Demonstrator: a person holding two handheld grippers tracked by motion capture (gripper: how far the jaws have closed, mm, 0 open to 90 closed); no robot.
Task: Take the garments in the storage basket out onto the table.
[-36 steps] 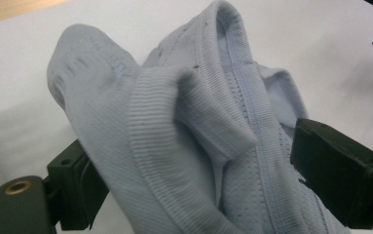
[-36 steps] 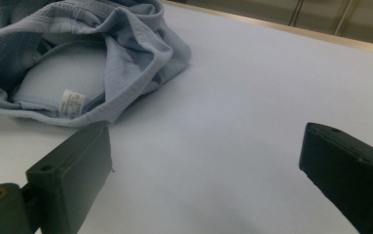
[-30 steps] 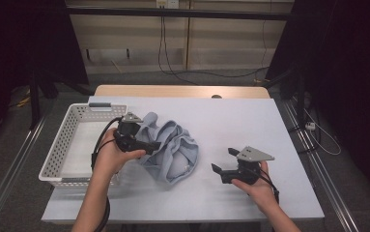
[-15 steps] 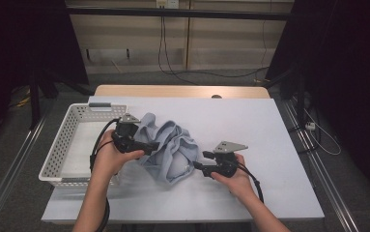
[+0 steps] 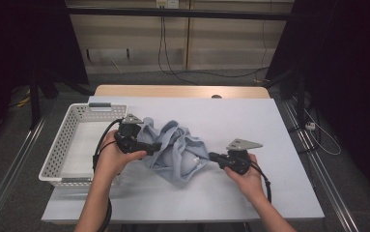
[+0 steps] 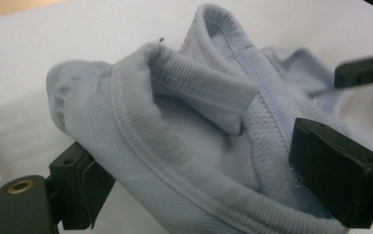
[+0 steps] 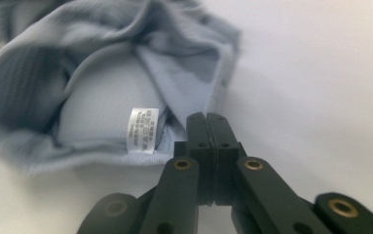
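High view: a crumpled pale-blue garment (image 5: pixel 175 152) is seen at the desk's (image 5: pixel 269 125) centre, just at 3 o'clock of a white perforated basket (image 5: pixel 59 154). The left tongs (image 5: pixel 154 145) are laid into the garment's 9 o'clock side; the right tongs (image 5: pixel 212 156) are met at its 3 o'clock edge.

Left gripper view: the left tongs (image 6: pixel 223 180) are held apart, with a ribbed cuff or hem of the garment (image 6: pixel 184 126) bunched between the jaws; no clamp is made yet.

Right gripper view: the right tongs (image 7: pixel 206 122) are seen pressed together, tips at the garment's (image 7: pixel 101 83) hem beside a white care label (image 7: pixel 141 129). Whether fabric is pinched cannot be told.

Progress is judged early: nothing is spread, folded or placed in the basket; gripping remains, and all handling.
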